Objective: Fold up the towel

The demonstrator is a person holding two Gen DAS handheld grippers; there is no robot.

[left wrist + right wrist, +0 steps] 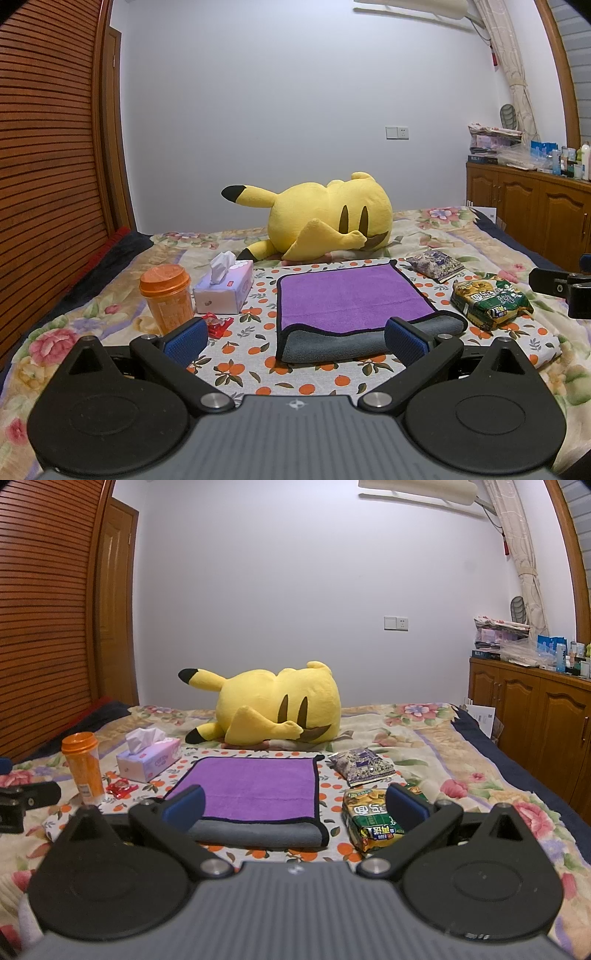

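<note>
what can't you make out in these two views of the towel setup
- Towel near left corner: right wrist view, behind a blue pad.
- Green noodle packet: right wrist view, partly behind the other pad; print too small to read.
- Right gripper: left wrist view, cut off by the frame edge.
- Red wrapper: label too small.

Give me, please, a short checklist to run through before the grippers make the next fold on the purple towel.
1. Left gripper open, nothing held: ok.
2. Right gripper open, nothing held: ok.
3. Towel flat, near edge turned over showing grey: ok.
4. Towel's top free of objects: ok.
5. Room on the right: not ok, the green noodle packet lies close beside the towel's near right corner.
6. Room on the left: ok, the tissue box and orange cup stand apart.
</note>
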